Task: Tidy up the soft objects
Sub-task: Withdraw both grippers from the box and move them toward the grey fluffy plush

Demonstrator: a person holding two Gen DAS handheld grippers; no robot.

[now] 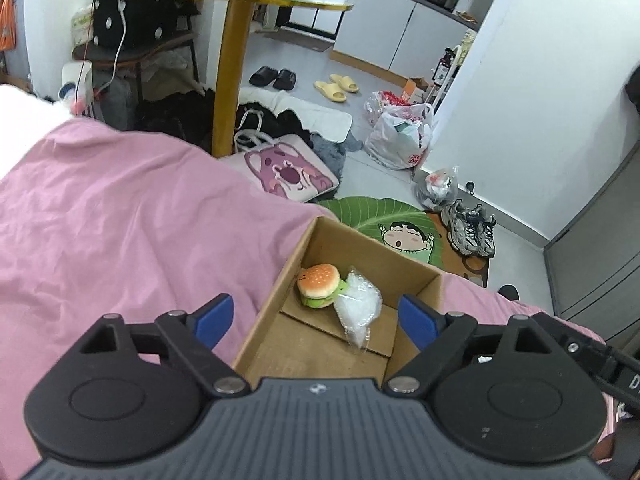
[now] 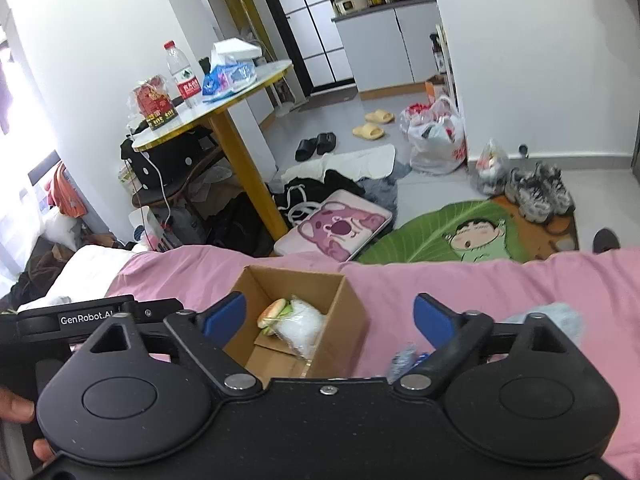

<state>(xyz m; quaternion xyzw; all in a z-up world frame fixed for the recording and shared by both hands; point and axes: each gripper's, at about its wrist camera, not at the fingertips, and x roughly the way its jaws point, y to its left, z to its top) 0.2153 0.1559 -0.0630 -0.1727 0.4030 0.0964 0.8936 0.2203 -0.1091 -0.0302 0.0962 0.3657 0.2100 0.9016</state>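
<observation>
Left hand-held gripper (image 1: 312,312) is held wide and empty over cardboard box (image 1: 420,280) | burger plush (image 1: 319,286) and plastic bag (image 1: 358,306) are seen inside | right hand-held gripper (image 2: 330,314) wide, empty | pale blue soft item (image 2: 560,316) on bed (image 2: 440,280) judged next; rightward reach called for.

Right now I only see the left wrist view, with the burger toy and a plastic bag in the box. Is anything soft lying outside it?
Observer: Yes, a pale blue fluffy item lies on the pink blanket, right of the box.
Operator: Anything else there?
Observer: A small blue-and-white packet, blurred, lies between them.
Operator: Is the right gripper free?
Observer: The right gripper is open, holding nothing.
</observation>
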